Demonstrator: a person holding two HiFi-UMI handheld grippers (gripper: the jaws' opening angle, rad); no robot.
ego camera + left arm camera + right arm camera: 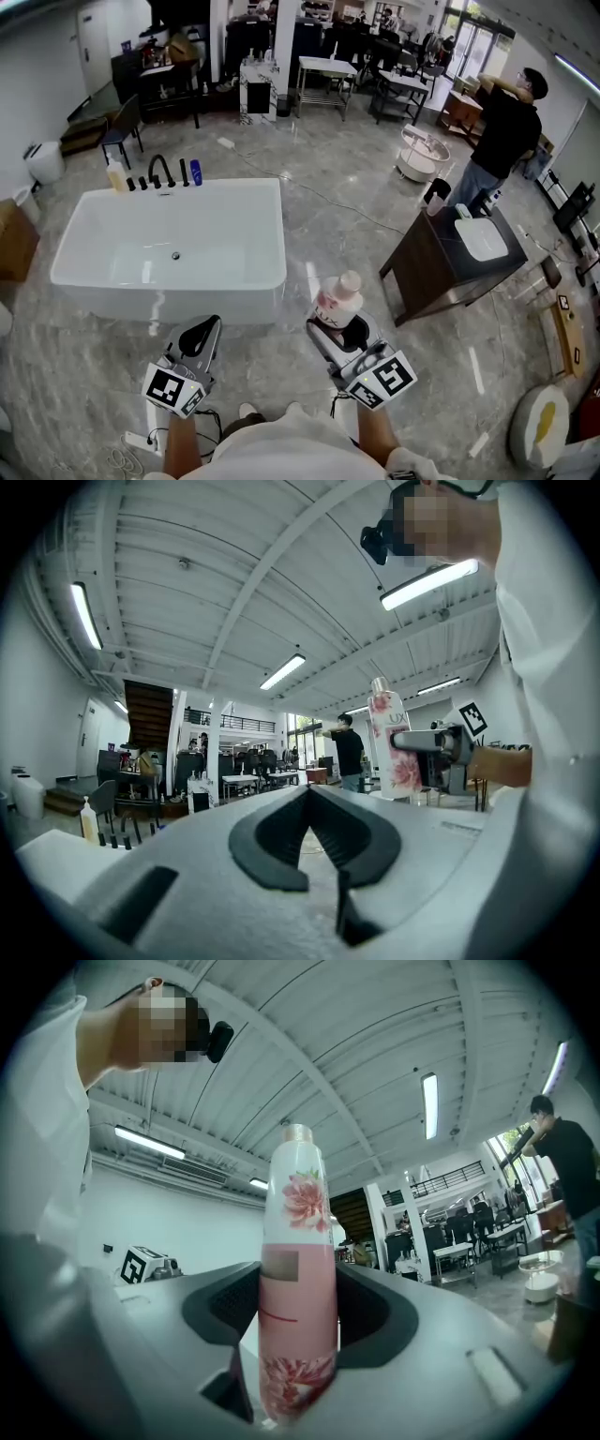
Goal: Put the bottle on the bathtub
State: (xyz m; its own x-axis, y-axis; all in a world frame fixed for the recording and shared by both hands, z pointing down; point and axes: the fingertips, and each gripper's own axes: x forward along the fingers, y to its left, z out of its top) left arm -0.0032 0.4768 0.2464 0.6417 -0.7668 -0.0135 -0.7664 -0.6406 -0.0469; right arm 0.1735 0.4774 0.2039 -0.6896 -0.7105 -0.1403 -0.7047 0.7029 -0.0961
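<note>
Bottle [298, 1269]: glossy pink-white plastic cylinder, floral print, clamped in right hand-held gripper [298, 1312]; left hand-held gripper [307, 803] clenched, empty.

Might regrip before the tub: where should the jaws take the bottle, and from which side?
Lower body, from the side, as the right gripper has it now. The bottle stands upright, and its straight pink body sits squarely between the jaws, while the top tapers to a narrow cap.

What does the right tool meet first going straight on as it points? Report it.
Probably the bathtub: in the head view the right tool, shut on the bottle, aims toward its near right corner. Height is unclear, so it may pass over the rim instead.
</note>
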